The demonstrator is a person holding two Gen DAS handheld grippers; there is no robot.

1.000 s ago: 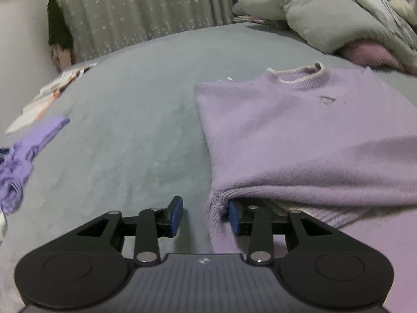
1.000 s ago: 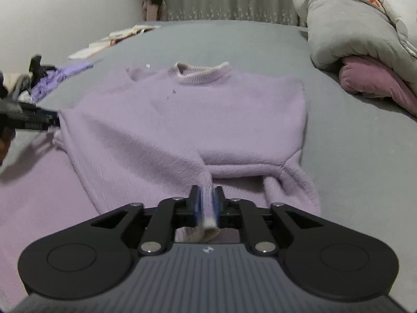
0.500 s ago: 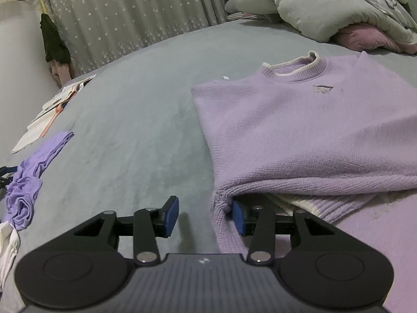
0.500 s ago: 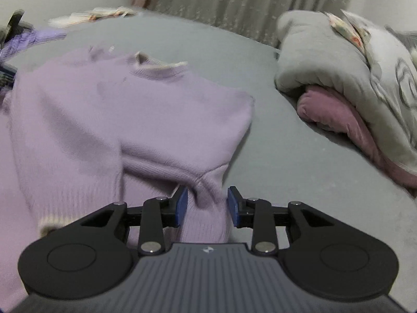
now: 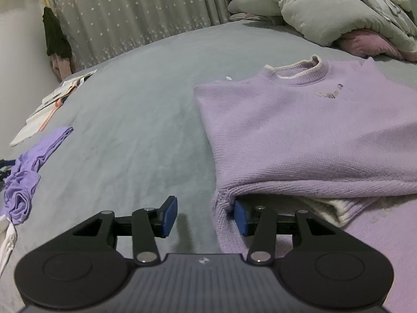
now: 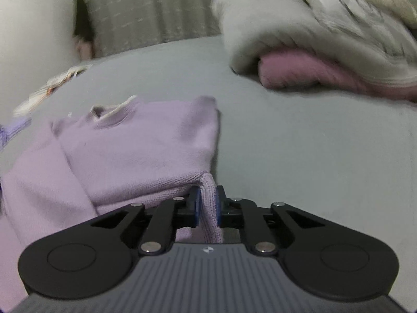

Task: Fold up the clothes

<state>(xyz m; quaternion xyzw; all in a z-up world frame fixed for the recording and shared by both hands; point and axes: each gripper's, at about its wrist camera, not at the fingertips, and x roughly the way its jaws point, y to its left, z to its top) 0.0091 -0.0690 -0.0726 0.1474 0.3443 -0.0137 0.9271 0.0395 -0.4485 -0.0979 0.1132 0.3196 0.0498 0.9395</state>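
Observation:
A lilac knit sweater (image 5: 299,130) with a cream collar lies on the grey bed, its sleeves folded in across the front. My left gripper (image 5: 206,215) is open at the sweater's left folded edge; its right finger is tucked under the fold, its left finger rests over bare bed. In the right wrist view the sweater (image 6: 135,146) lies ahead and to the left. My right gripper (image 6: 207,206) is shut on the sweater's right folded edge, a ridge of knit pinched between the blue pads.
A grey duvet over a pink blanket (image 6: 312,49) is piled at the back right. A small purple garment (image 5: 28,167) and papers (image 5: 49,104) lie at the bed's left. A curtain (image 5: 135,13) hangs behind. Grey bedsheet (image 5: 135,130) spreads left of the sweater.
My right gripper let go of the sleeve cuff, opened, moved to the sweater's right edge and shut on the fold there. My left gripper stayed open at the left fold.

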